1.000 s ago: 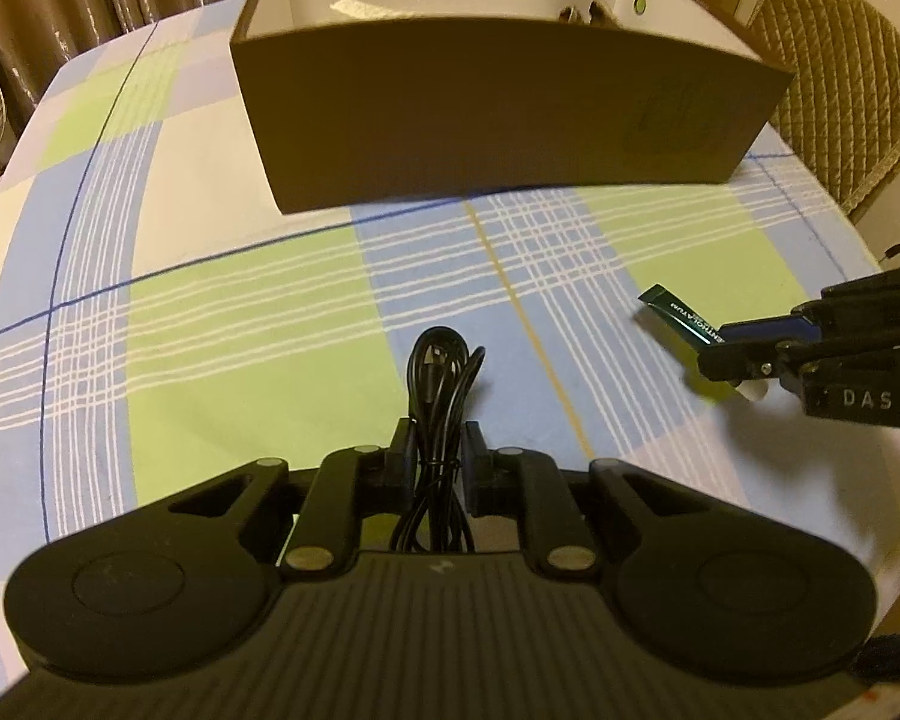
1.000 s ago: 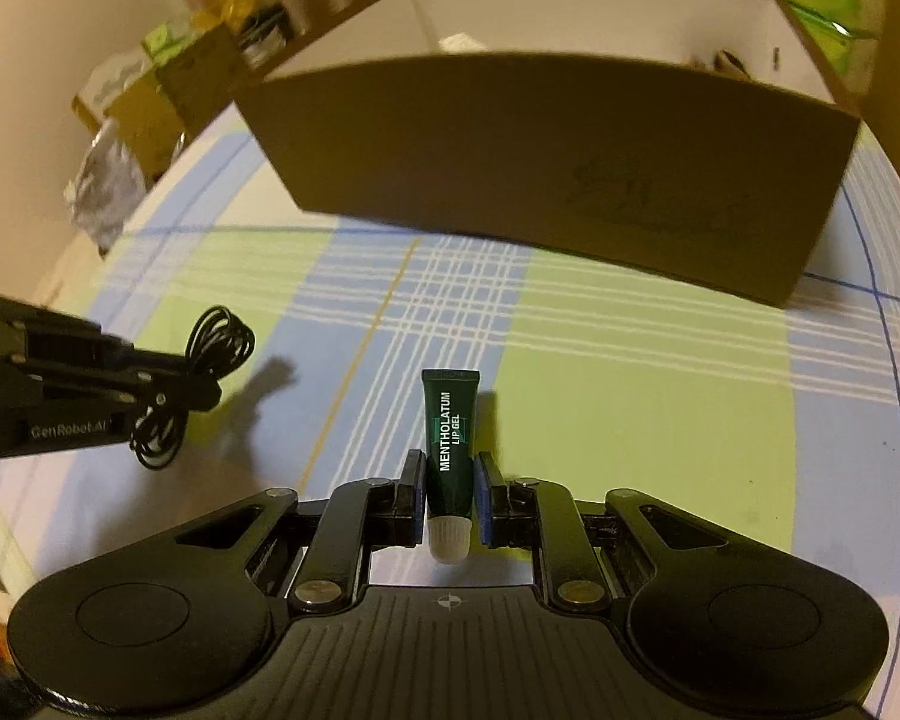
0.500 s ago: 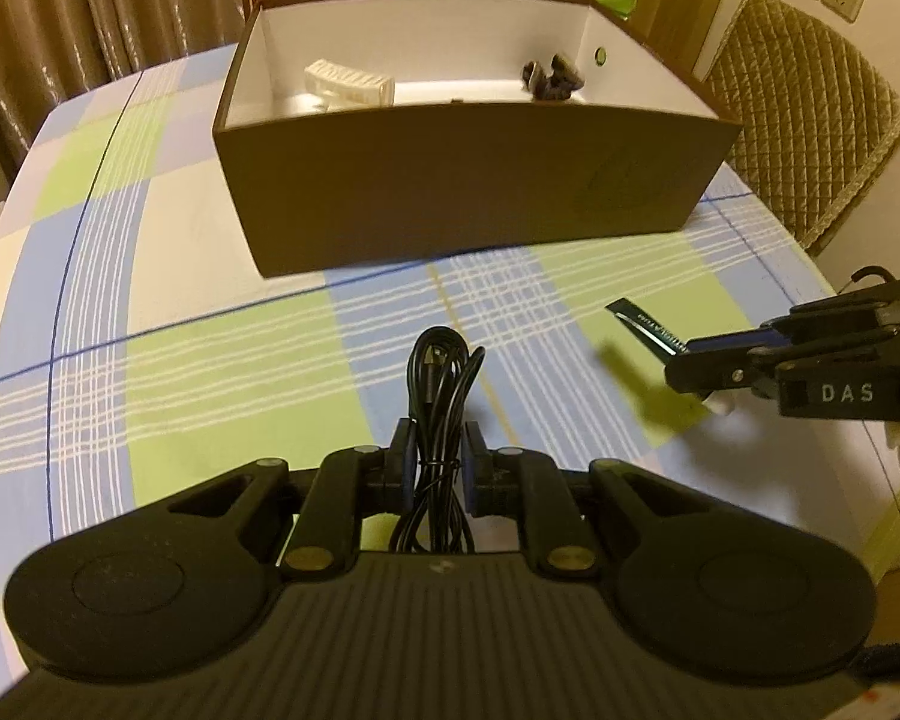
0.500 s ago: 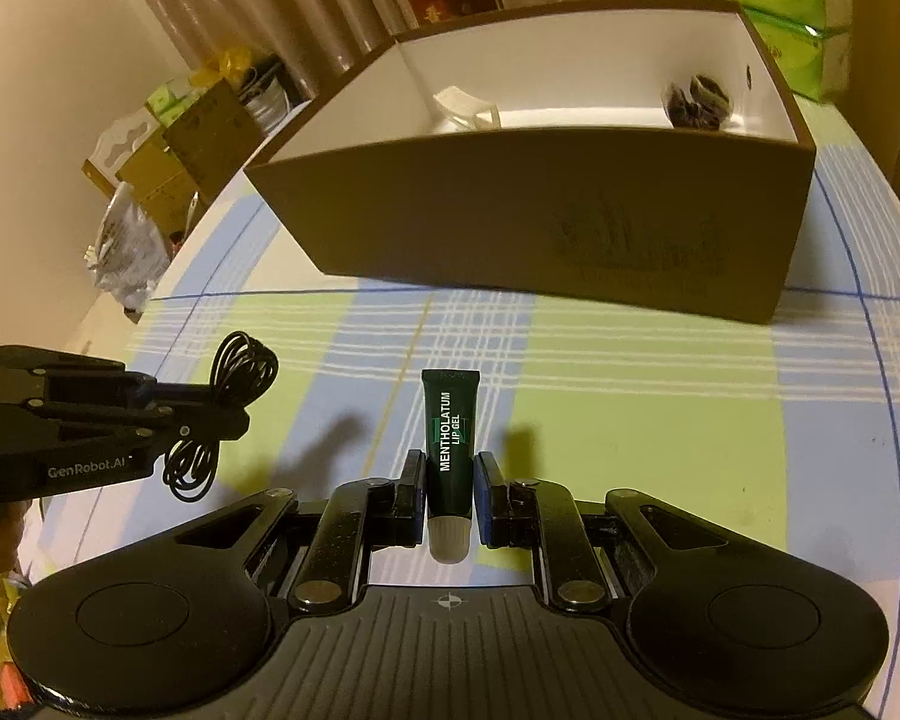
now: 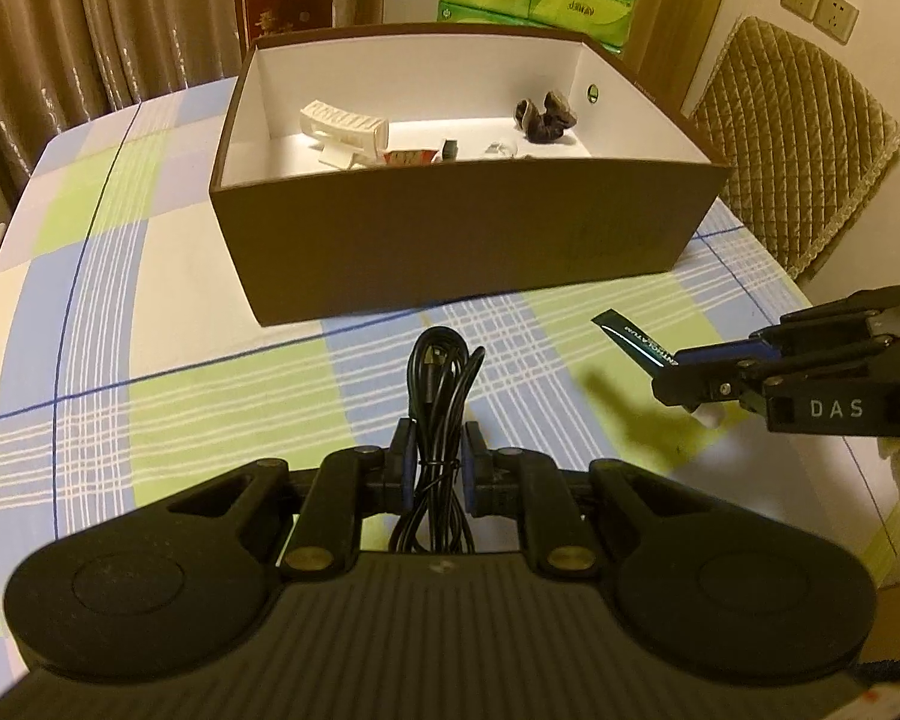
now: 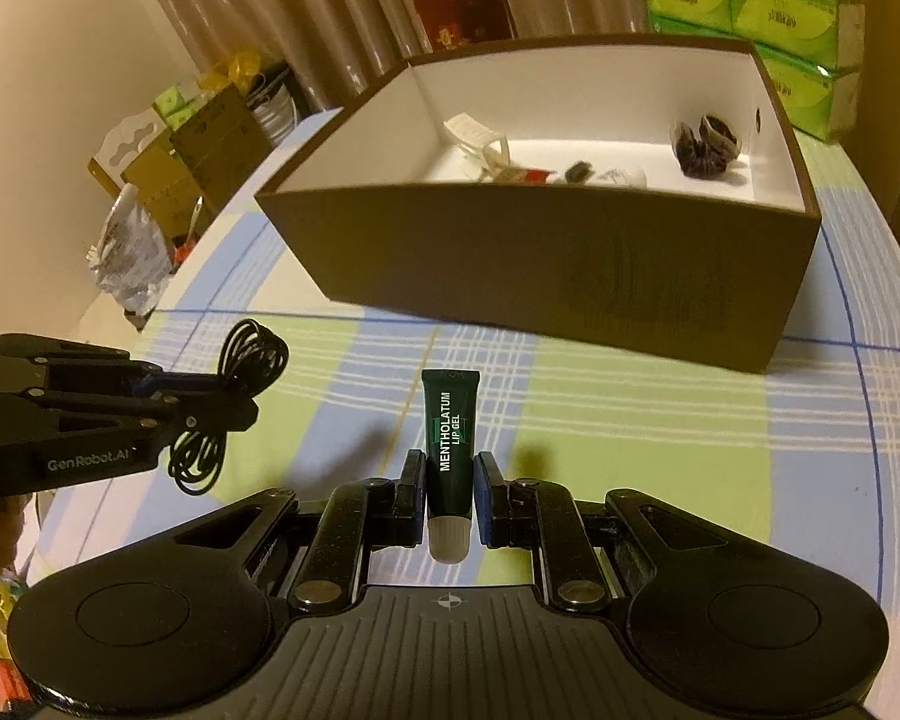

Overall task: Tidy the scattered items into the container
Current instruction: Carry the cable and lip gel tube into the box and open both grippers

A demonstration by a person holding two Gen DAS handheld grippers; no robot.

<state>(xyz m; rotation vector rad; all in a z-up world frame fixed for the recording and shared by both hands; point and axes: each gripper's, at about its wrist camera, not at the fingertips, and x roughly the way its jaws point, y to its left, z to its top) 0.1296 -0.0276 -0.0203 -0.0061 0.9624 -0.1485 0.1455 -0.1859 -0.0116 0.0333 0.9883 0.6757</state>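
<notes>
My left gripper point(image 5: 439, 462) is shut on a coiled black cable point(image 5: 441, 384), held above the checked tablecloth in front of the brown box point(image 5: 450, 252). It also shows in the right wrist view point(image 6: 222, 402), with the cable point(image 6: 252, 360) hanging from it. My right gripper point(image 6: 448, 495) is shut on a dark green lip gel tube point(image 6: 450, 420), white cap toward the camera. It shows in the left wrist view point(image 5: 678, 369) at the right, with the tube point(image 5: 633, 339) pointing left. The box point(image 6: 540, 264) is open on top and white inside.
Inside the box lie a white plastic piece point(image 5: 345, 120), a dark bundle point(image 5: 545, 117) and small items point(image 5: 414, 155). A quilted chair point(image 5: 792, 138) stands at the right. Green tissue packs point(image 6: 750, 12) and curtains are behind; bags and cartons point(image 6: 150, 180) sit left of the table.
Both grippers have risen with their loads, so the box's inside has come into view. The grips have not changed.
</notes>
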